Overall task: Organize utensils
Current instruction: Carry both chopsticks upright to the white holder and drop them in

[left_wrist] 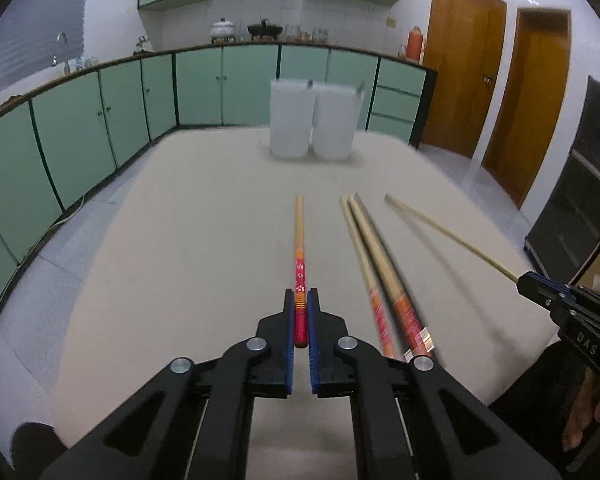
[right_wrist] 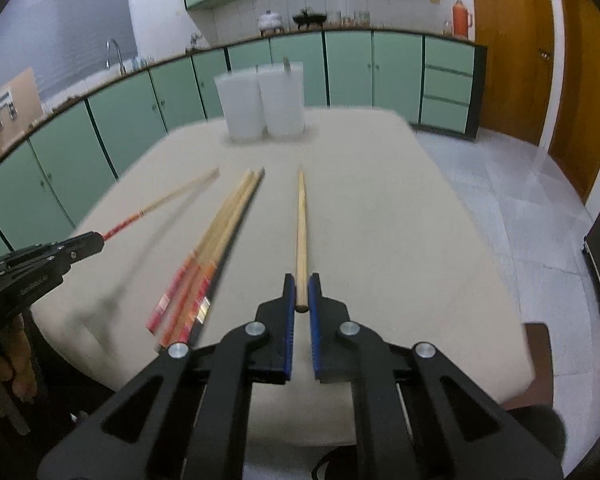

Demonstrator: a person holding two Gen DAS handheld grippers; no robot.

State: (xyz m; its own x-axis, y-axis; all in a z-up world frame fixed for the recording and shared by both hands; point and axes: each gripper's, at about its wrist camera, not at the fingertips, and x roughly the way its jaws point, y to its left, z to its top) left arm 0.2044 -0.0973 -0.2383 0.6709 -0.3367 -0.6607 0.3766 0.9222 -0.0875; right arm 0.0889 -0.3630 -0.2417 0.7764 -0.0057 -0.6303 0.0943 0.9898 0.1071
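chopsticks fill both our grippers: left gripper [left_wrist: 300, 304] clamps the red-handled chopstick [left_wrist: 299, 256], right gripper [right_wrist: 301, 288] clamps the plain chopstick [right_wrist: 301, 224]; loose chopsticks [left_wrist: 374, 268] lie between them.

Left gripper [left_wrist: 300, 300]: jaws nearly closed, blue pads [left_wrist: 289, 344] clamping red end of chopstick [left_wrist: 299, 240] between them, stick pointing straight ahead. Arms level, angled slightly down. Left hand [right_wrist: 4, 368] seen at grip behind it (fingers blurred).

Right gripper [right_wrist: 301, 286]: jaws narrow, pads [right_wrist: 314, 328] pinching butt of plain stick [right_wrist: 301, 220], stick running forward from tips. Right hand [left_wrist: 584, 412] wrapped on handle behind it. Two grippers side by side, well apart.
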